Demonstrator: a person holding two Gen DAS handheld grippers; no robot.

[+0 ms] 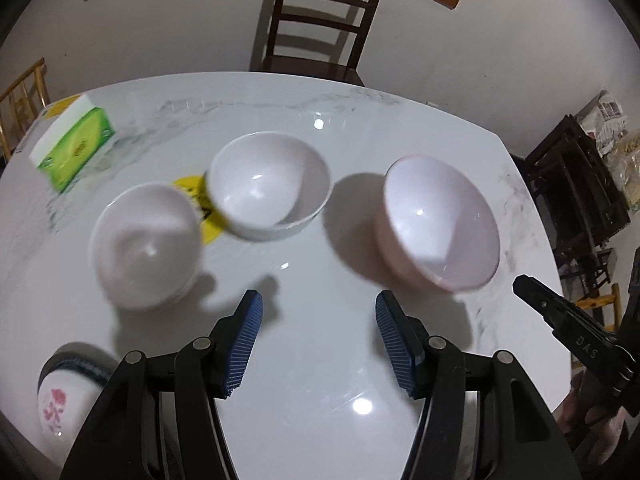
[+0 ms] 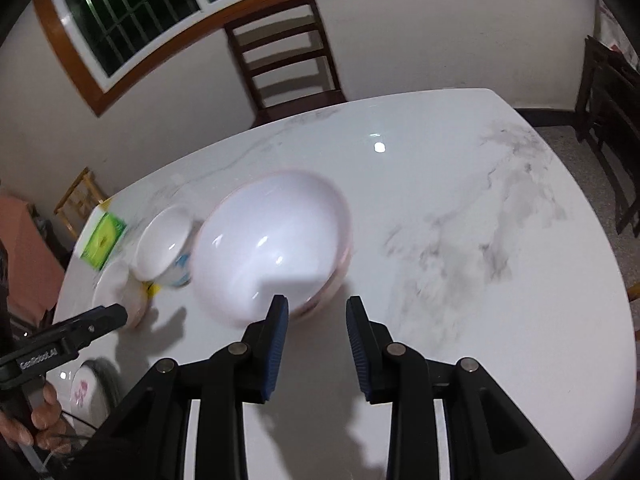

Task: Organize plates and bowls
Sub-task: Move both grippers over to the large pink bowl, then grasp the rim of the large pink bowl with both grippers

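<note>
Three bowls stand in a row on the white marble table [image 1: 320, 360]: a white bowl [image 1: 146, 244] at left, a white bowl [image 1: 268, 184] behind the middle, and a pink bowl [image 1: 440, 224] at right. My left gripper [image 1: 318, 304] hovers open over bare table in front of them, nothing between its blue pads. In the right wrist view the pink bowl [image 2: 272, 244] fills the centre. My right gripper [image 2: 317, 304] is open just in front of it, its left pad at the near rim and only table in the gap. A floral bowl [image 1: 60, 396] sits at the near left.
A green tissue box [image 1: 76, 148] lies at the far left, and a yellow sticker [image 1: 192, 188] shows under the bowls. A wooden chair [image 1: 320, 28] stands behind the table and dark furniture [image 1: 576, 192] to its right. A hand [image 2: 36, 420] holds the left gripper's handle.
</note>
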